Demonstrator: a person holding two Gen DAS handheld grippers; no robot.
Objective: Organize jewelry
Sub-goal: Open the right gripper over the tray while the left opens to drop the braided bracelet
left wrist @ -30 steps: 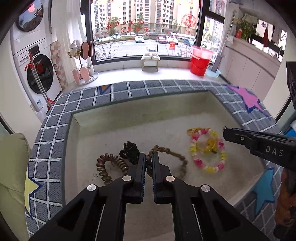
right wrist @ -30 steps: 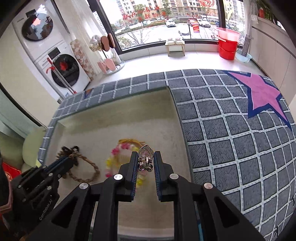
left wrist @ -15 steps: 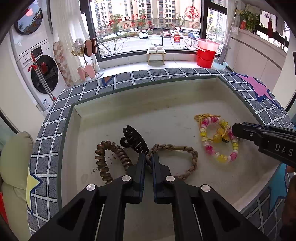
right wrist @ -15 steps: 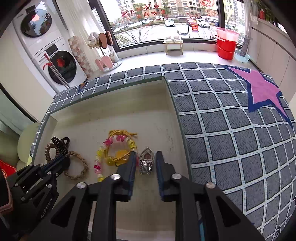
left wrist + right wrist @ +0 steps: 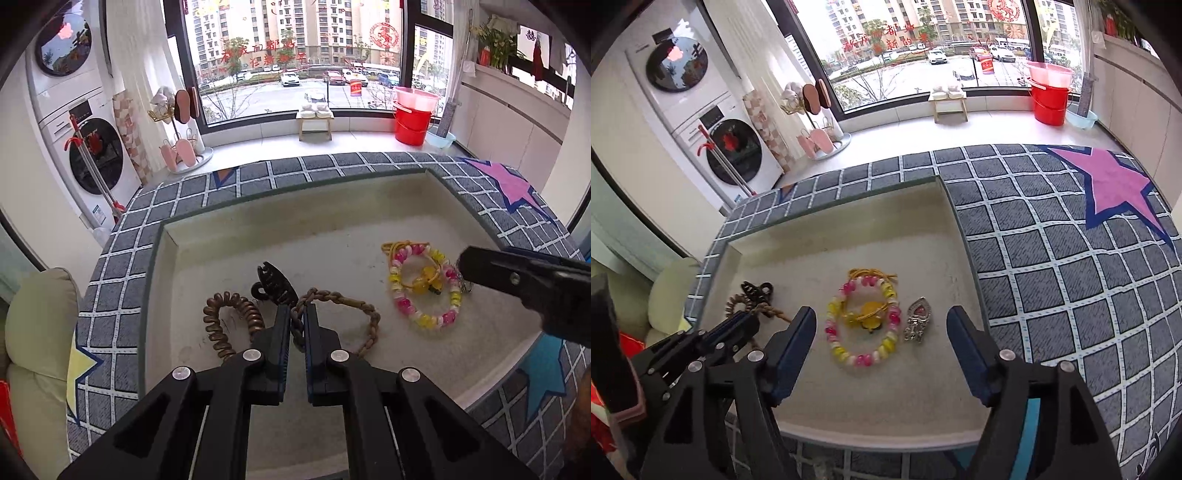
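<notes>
silver pendant released, braided loop still pinched

a second ago the right gripper (image 5: pixel 881 332) was clamped on the silver teardrop pendant with a red stone (image 5: pixel 918 325) above the tray; half a second ago the pendant was down between loosening jaws. now those jaws stand wide apart and the pendant lies free on the floor of the shallow cream tray (image 5: pixel 849 424), touching neither finger. the left gripper (image 5: pixel 295 325) has kept its narrow pinch on the brown braided cord bracelet (image 5: pixel 354 314) throughout.

in the right wrist view the pendant sits at about 1 o'clock from the gripper's centre, just beside the pink, yellow and white beaded bracelet (image 5: pixel 862 321), which lies at 11 o'clock. in the left wrist view the braided loop trails off toward 2 o'clock from the closed jaws, the black plastic claw hair clip (image 5: pixel 275 282) sits at 11 o'clock just beyond the fingertips, and the bronze spiral coil hair tie (image 5: pixel 229 321) curls at 9 o'clock.

risks, as i judge them: the pendant lies so near the beaded bracelet that a careless sweep of the open right jaws could knock the two together. lifting the braided loop could drag the claw clip, since the cord end seems to lie against it. the right gripper also reaches across at 3 o'clock in the left view, so the two tools could collide.
</notes>
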